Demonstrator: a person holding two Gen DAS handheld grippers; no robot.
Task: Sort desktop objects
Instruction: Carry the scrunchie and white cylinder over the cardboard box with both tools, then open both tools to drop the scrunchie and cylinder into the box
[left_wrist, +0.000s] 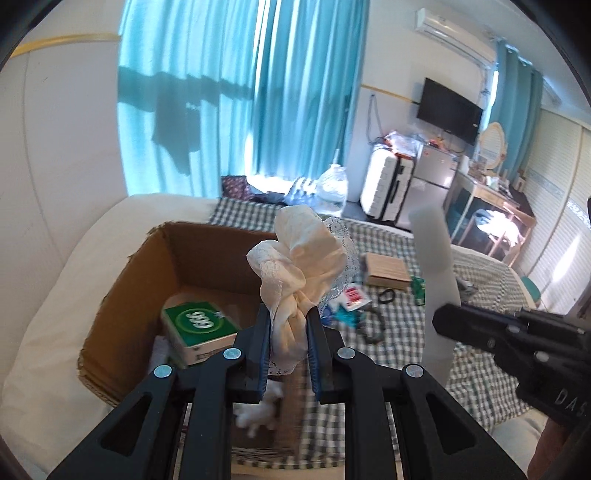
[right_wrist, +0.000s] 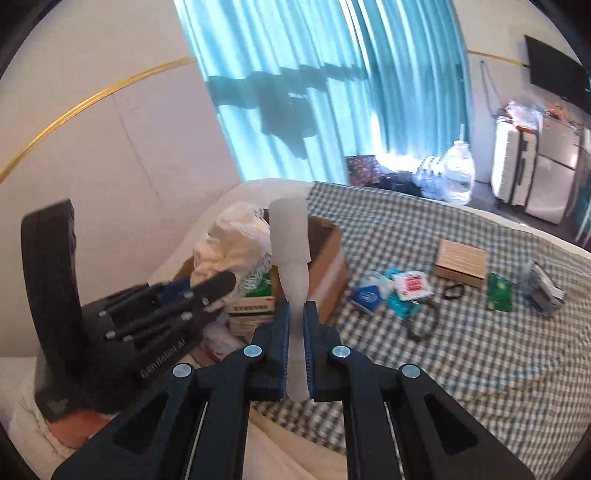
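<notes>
I'm mid-carry over the bed: left gripper (left_wrist: 288, 325) fingers clamp the cloth (left_wrist: 299, 266) above the box (left_wrist: 122, 295), right gripper (right_wrist: 295, 325) pinches the white tube (right_wrist: 291, 258) nearby; next, release both inside.

Daylight glows through the teal curtains (left_wrist: 236, 96) far ahead of each gripper, leaving the room bright and the walls softly lit. Dark shapes show through the curtain fabric as silhouettes. Beyond the left gripper (left_wrist: 288, 325) and off to its right, glare whitens the wardrobe doors (left_wrist: 561, 236). Both fisheye views bow straight lines hard near the rim, where a black vignette closes the corners. The white tube (right_wrist: 291, 251) in the right gripper (right_wrist: 295, 325) is smeared by motion blur, as are the small things on the checked bedspread (right_wrist: 461, 332).
</notes>
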